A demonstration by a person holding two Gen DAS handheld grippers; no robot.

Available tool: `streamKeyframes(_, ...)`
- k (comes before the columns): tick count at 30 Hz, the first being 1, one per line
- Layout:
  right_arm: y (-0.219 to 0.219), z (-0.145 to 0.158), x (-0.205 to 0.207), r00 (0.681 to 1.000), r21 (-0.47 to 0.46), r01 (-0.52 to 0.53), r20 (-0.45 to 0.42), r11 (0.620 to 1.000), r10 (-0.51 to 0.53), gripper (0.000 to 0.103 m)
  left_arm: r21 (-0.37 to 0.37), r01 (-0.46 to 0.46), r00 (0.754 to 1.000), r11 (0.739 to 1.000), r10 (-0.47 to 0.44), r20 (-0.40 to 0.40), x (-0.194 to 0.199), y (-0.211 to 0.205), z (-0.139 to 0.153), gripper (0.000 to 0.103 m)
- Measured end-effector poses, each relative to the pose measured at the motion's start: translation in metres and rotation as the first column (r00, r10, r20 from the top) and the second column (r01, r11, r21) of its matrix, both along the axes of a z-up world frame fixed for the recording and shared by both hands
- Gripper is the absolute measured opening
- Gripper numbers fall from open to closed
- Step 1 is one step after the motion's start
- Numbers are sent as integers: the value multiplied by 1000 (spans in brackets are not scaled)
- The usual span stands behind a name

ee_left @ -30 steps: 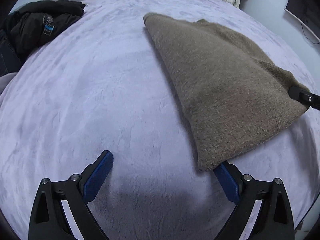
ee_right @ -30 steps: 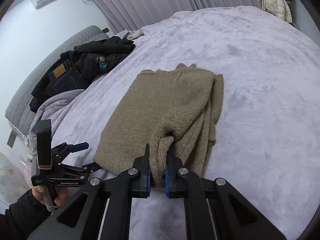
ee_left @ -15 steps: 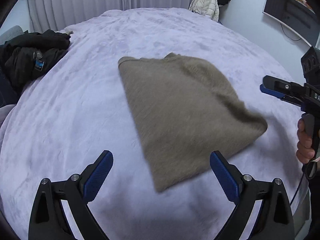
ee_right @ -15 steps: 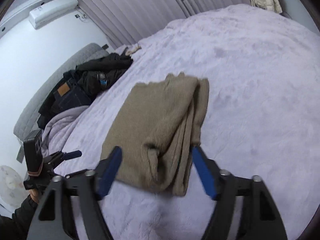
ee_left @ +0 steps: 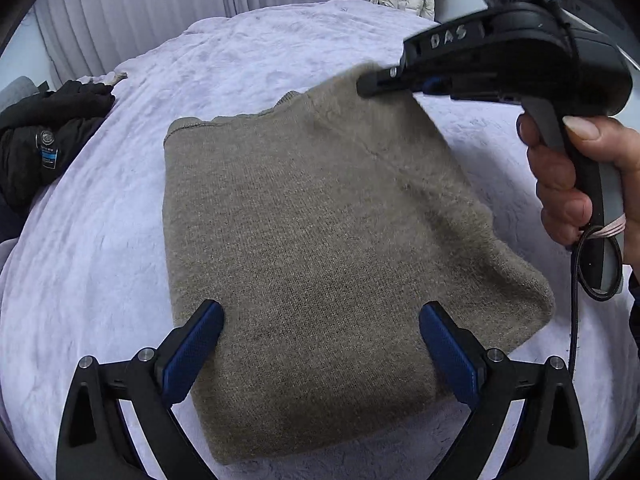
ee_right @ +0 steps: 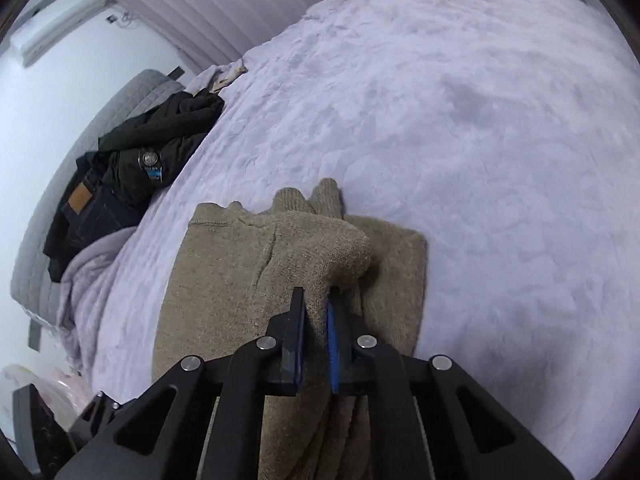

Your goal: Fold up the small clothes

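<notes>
1. Spreading wide at the bottom of the left wrist view, the left tool point(ee_left: 320, 344) is hovering over the near edge of the sweater point(ee_left: 320, 240), its blue pads point(ee_left: 192, 348) standing apart and pressing on nothing.
2. Lying flat on the lilac bed point(ee_left: 100, 240), the folded brown sweater is filling the middle of that view, its collar end pointing away from the camera.
3. Pinching a raised fold of the sweater point(ee_right: 320, 264) at its far right corner, the right tool point(ee_right: 316, 320) has just been closing, and the knit is sitting squeezed between its jaws.
4. Gripping the handle of the right tool point(ee_left: 400, 84), a person's hand point(ee_left: 580, 184) is showing at the right edge of the left wrist view.
5. Resting farther back at the bed's left side, a pile of dark clothes point(ee_right: 132, 184) is lying well apart from the sweater, with pale curtains point(ee_right: 240, 4) hanging behind.
</notes>
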State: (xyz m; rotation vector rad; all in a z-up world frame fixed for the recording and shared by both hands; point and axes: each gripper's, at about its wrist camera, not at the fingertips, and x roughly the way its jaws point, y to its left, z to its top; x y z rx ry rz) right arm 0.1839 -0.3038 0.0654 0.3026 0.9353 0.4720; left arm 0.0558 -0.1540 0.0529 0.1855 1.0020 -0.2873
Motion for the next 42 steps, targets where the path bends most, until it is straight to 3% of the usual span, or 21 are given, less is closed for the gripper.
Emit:
streamKeyframes(2,-7,20,-3,996,47,-2,92,999,-2,8,-9,1,1000,1000,-1,2,2,-4,1,98)
streamKeyframes(4,-10,22,1,994,55,-6,112,998,0,8,22,2,1000,1000,-2,7,2,-11,-4,98)
streamKeyframes(7,0,-19,19,1000,-119,-2,-5,993,2,8,81,17,999,997,-20,29,-3,-24,-11,101)
streamKeyframes(10,-8,-35,23,999,-81,29,-26,996,-32,9,92,15,1000,996,-17,25,-3,-26,-10,101)
streamKeyframes(12,-18,-30,21,996,-34,72,-53,997,-74,22,69,12,1000,998,-13,10,-5,-20,-3,101)
streamKeyframes(13,-25,-23,17,992,-19,101,-70,995,-103,23,38,17,1000,999,-17,0,-6,-12,5,101)
streamKeyframes(15,-30,-3,-5,994,-17,108,-16,994,-108,24,-47,15,1000,999,-15,9,-14,10,23,101)
streamKeyframes(17,-24,23,-41,996,-50,47,81,998,-43,24,-90,-2,999,996,6,44,-19,32,36,101)
streamKeyframes(19,-10,37,-74,990,-23,-72,118,997,74,24,-118,-59,997,991,64,47,-13,53,38,101)
streamKeyframes(22,21,34,-106,966,6,-234,118,972,232,25,-239,-152,986,959,132,-101,11,81,16,101)
streamKeyframes(23,28,28,-110,960,-26,-255,112,967,256,28,-236,-177,981,956,150,-126,15,86,8,101)
streamKeyframes(25,35,5,-113,966,-138,-241,63,961,252,34,-198,-214,968,957,180,-174,18,95,-12,101)
streamKeyframes(28,12,-26,-118,974,-103,-221,16,970,224,25,-278,-218,959,936,152,-241,7,104,-29,102)
streamKeyframes(29,6,-27,-121,979,-94,-202,16,975,205,18,-273,-213,961,938,151,-233,5,105,-29,102)
streamKeyframes(32,3,-14,-129,987,-108,-156,22,982,159,23,-219,-203,971,954,169,-168,-5,103,-10,102)
streamKeyframes(34,5,3,-140,989,-137,-132,52,982,140,35,-206,-165,985,964,151,-82,-7,99,10,102)
streamKeyframes(35,8,13,-147,986,-160,-117,100,980,134,55,-189,-161,987,969,155,-46,-5,93,17,102)
streamKeyframes(36,12,22,-153,977,-186,-107,164,977,138,67,-163,-166,986,972,166,-17,0,87,22,102)
streamKeyframes(38,20,35,-161,956,-221,-121,238,968,173,69,-88,-176,984,980,179,18,11,77,20,102)
streamKeyframes(40,30,27,-152,958,-233,-158,199,960,206,68,30,-199,980,979,199,16,23,67,2,102)
streamKeyframes(42,33,8,-140,968,-262,-175,130,949,214,68,3,-208,978,978,208,7,28,74,-3,102)
